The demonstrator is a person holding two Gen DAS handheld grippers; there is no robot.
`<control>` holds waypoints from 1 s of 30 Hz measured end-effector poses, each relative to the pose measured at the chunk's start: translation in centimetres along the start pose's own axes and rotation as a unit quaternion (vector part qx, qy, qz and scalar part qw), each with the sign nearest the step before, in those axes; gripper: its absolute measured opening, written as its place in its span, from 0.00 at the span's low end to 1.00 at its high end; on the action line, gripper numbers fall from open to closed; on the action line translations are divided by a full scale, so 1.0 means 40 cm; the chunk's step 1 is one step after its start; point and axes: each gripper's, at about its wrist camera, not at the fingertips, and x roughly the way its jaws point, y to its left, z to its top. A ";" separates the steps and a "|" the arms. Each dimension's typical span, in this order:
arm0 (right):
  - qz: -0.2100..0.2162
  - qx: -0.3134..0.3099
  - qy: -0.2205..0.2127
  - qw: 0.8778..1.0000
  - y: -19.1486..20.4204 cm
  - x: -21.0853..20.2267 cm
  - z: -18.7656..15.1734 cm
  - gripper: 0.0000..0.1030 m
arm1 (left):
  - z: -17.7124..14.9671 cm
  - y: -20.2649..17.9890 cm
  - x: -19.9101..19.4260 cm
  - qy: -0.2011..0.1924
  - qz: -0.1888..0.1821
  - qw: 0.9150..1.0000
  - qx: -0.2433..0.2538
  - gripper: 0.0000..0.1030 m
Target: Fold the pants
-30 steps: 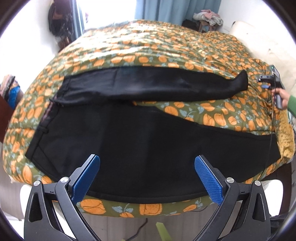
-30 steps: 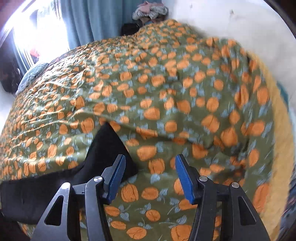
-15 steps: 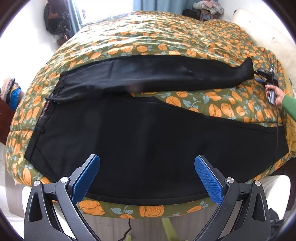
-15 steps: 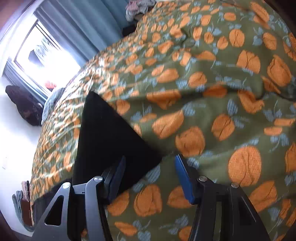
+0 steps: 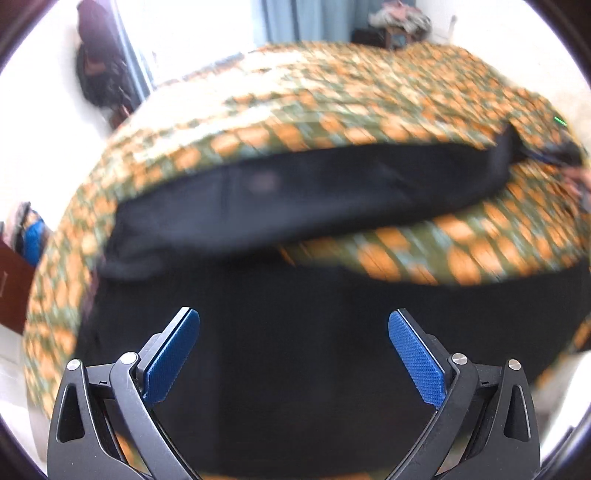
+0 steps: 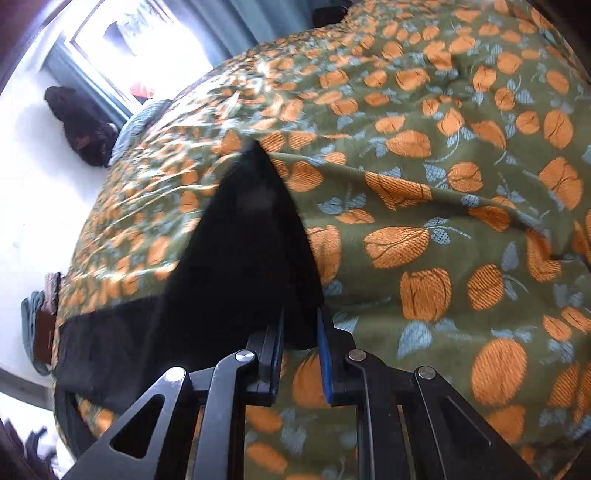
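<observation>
Black pants point(image 5: 295, 332) lie spread on a bed, legs apart, the far leg point(image 5: 314, 192) running left to right. My left gripper point(image 5: 293, 354) is open and empty, low over the near leg; this view is motion-blurred. My right gripper point(image 6: 300, 332) is shut on the hem end of the far pant leg point(image 6: 243, 251), with the black cloth pinched between the blue pads point(image 6: 324, 354). The right gripper shows faintly at the far right of the left wrist view point(image 5: 554, 153).
The bed cover point(image 6: 424, 221) is green with orange pumpkins and wrinkled. A window with blue curtains point(image 5: 306, 18) is behind the bed. A dark bag point(image 5: 99, 74) hangs at the left wall. Clothes pile point(image 5: 400, 18) at the back.
My right gripper moved onto the far leg's hem and closed on it. My left gripper moved forward and lower over the near leg, staying open.
</observation>
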 end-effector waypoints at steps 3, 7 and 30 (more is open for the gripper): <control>-0.047 0.013 0.020 0.999 -0.002 -0.071 -0.029 0.16 | 0.089 0.092 0.120 -0.001 0.036 0.998 -0.051 0.99; -0.239 0.000 0.044 0.970 -0.030 -0.120 -0.065 0.17 | 0.149 0.206 0.317 0.027 0.090 0.991 -0.099 0.99; 0.052 -0.103 -0.068 0.991 0.768 0.040 -0.633 0.76 | 0.332 0.322 0.501 0.112 0.065 0.980 -0.150 0.98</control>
